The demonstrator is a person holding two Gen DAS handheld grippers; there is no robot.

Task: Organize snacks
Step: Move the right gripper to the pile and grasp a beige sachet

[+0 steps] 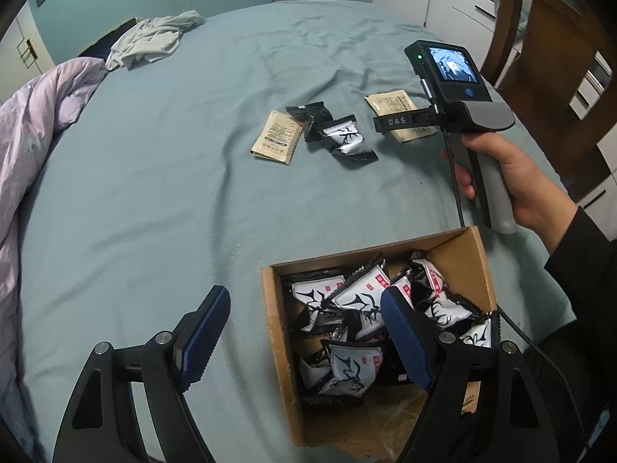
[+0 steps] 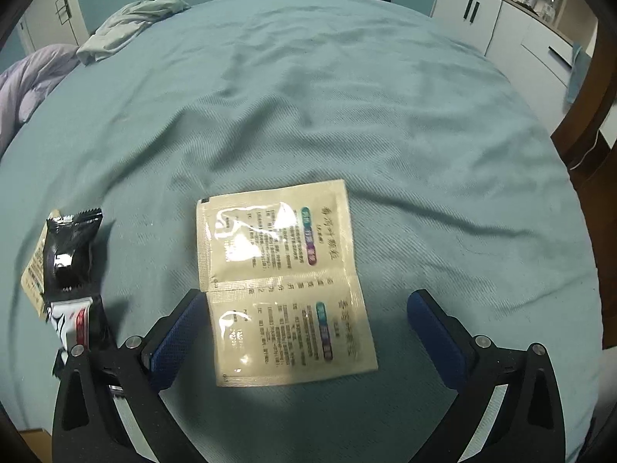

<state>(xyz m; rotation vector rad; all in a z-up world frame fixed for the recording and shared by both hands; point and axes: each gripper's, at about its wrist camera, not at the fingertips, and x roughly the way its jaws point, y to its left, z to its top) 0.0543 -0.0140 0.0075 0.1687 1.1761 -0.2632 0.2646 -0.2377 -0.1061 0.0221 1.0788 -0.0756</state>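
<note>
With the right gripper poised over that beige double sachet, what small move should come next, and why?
Probably lower the right gripper a little further and close on the beige double sachet. Its jaws stand wide open with nothing held, the sachet lies flat on the blue sheet between the fingers, and the cardboard box of black-and-white snack packs sits nearby.
</note>
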